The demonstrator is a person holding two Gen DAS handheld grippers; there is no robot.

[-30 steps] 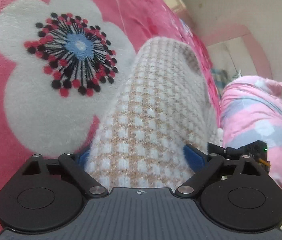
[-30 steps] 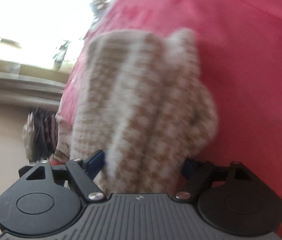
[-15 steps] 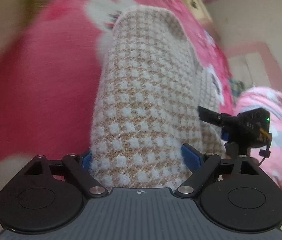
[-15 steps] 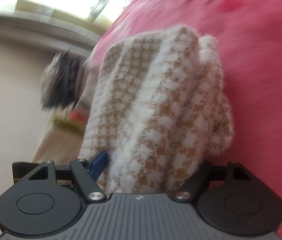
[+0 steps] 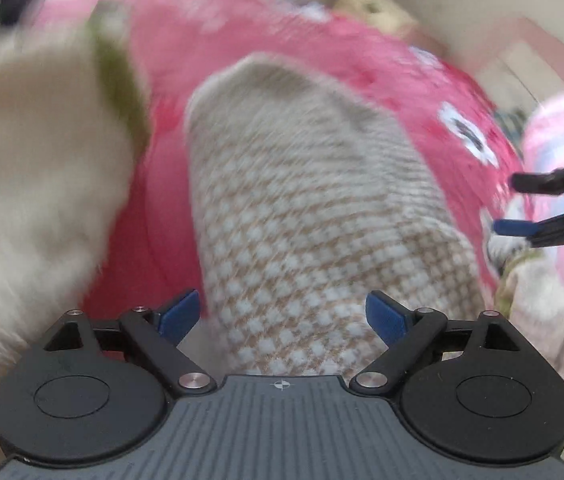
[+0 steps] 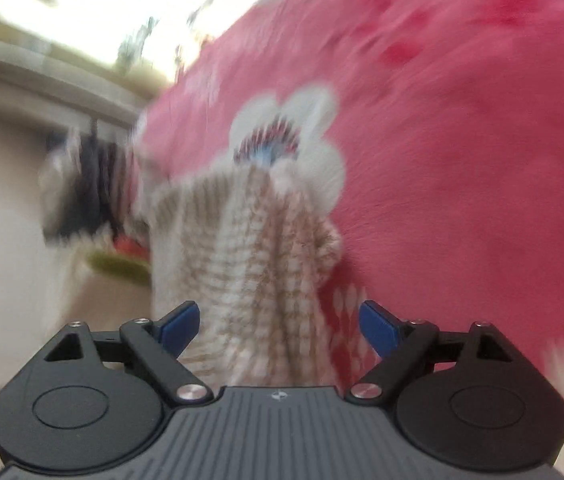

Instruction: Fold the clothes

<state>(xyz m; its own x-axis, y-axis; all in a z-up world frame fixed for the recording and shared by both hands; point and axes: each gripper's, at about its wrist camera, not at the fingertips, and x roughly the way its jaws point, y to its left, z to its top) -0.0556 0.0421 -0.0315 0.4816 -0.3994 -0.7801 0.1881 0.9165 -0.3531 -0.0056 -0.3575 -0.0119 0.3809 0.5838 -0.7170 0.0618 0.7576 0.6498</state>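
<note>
A beige-and-white checked knit garment lies folded lengthwise on the pink flowered blanket. It also shows in the right wrist view, where it is blurred. My left gripper is open, its blue pads either side of the garment's near end. My right gripper is open too, with the garment's other end between its pads. The right gripper also shows at the right edge of the left wrist view, its jaws apart.
A cream fleece garment with a green stripe lies to the left of the knit. A pink patterned quilt is bunched at the right. A dark striped cloth hangs at the blanket's edge. Both views are motion-blurred.
Both grippers have opened and let go of the knit garment, which now rests on the blanket. Both views have swung, and the cream garment has come into the left view.
</note>
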